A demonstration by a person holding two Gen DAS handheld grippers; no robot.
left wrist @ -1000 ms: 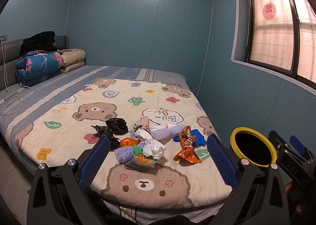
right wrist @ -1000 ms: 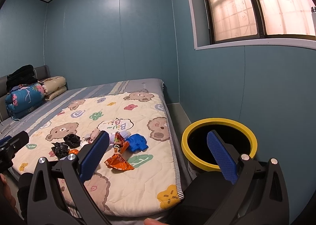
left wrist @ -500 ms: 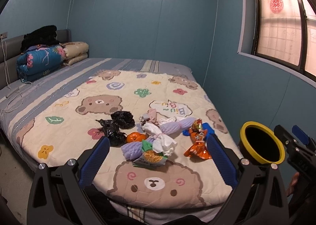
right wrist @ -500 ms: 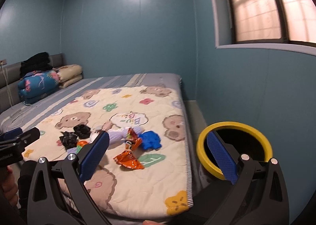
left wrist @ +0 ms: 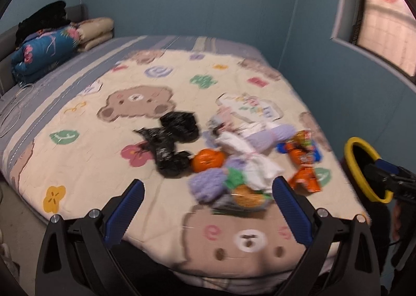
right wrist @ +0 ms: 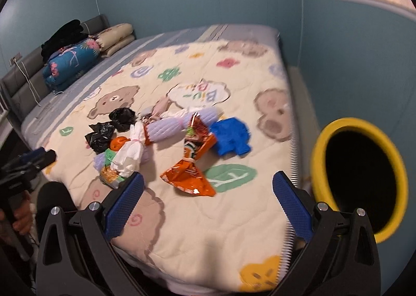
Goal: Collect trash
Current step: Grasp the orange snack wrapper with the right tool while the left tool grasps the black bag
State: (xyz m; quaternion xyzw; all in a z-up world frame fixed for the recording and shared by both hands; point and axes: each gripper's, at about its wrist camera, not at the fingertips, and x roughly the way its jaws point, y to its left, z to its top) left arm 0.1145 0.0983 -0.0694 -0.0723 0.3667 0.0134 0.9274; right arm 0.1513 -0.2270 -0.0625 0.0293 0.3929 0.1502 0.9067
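Observation:
A heap of trash lies on the bear-print quilt [left wrist: 85, 140]: black plastic bags [left wrist: 169, 140] [right wrist: 109, 129], an orange peel [left wrist: 208, 160], white tissue [right wrist: 130, 150], lilac foam wraps [right wrist: 179, 124], an orange snack wrapper [right wrist: 191, 173] [left wrist: 303, 171], a blue crumpled piece [right wrist: 231, 136] and a green-orange packet [left wrist: 244, 192]. My left gripper [left wrist: 208, 207] is open and empty, just short of the heap. My right gripper [right wrist: 208, 207] is open and empty, near the orange wrapper. A yellow-rimmed black bin [right wrist: 358, 179] [left wrist: 364, 168] stands beside the bed at the right.
Folded blankets and black clothes [left wrist: 49, 44] are stacked at the head of the bed. A blue wall and a window [left wrist: 384, 18] are on the right. A narrow floor strip [right wrist: 304, 88] runs between bed and wall.
Both grippers have moved forward and tilted down toward the bed; the trash heap looks larger and closer. Both stay open and empty.

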